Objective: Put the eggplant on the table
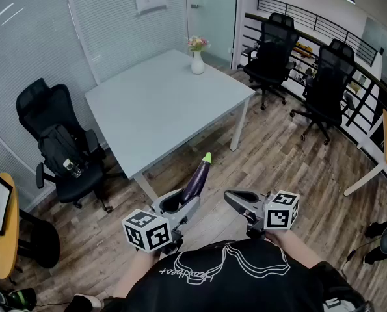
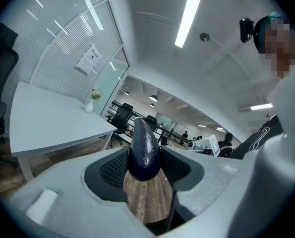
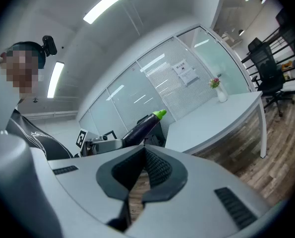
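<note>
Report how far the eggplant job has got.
Done: the eggplant is picked up, clamped in the left gripper. In hand: it is held over the floor, short of the table. Left: reach the table and set it down. The right gripper is shut, empty.

The room is lit brightly and evenly by long ceiling strips (image 2: 188, 19), which are blown out to white. Only soft shadows are cast beneath the table (image 1: 167, 103). Strong fisheye bending and dark vignetted corners are seen in both gripper views, and the nearest foreground is rendered slightly soft
</note>
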The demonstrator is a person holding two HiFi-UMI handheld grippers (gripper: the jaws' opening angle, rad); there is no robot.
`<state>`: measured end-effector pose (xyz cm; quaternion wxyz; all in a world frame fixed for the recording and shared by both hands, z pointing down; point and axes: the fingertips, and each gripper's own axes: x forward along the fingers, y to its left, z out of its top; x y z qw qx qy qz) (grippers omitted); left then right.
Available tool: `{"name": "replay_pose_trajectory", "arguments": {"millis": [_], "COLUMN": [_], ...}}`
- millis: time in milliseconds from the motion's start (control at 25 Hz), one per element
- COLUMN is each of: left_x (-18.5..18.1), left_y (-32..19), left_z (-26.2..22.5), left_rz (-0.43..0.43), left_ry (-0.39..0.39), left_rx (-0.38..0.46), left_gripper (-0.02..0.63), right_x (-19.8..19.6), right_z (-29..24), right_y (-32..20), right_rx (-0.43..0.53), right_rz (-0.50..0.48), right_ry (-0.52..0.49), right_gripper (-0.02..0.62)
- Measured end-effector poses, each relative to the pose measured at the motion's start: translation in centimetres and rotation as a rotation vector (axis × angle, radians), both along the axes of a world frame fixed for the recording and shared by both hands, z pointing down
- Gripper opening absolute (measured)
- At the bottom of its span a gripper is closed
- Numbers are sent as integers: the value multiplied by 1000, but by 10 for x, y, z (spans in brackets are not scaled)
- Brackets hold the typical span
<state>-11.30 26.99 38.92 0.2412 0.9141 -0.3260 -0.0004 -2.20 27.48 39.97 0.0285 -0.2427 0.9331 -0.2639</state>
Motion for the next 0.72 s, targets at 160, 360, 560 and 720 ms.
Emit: {"name": "replay_pose_trajectory", "arguments": {"millis": [160,360,560,720], "left_x": [-5,-11,-10,-9], "left_y": [6,6,-1,-8], "left_z": [-5,-8,-13,-9], "left_rz": [5,4,6,6], "left_ry": [2,16,29,32], "left_rx": [17,30,40,35], "left_gripper": [210,210,210,210], "right_x": [-7,-17,-11,-6], "right_z": [-5,-4,-8,-4], "right_y": [3,5,1,-10], "right_rx": [18,20,22,4], "right_rz": [3,0,25,56], "right_ry": [11,29,38,6], "right_gripper": [6,6,6,6]}}
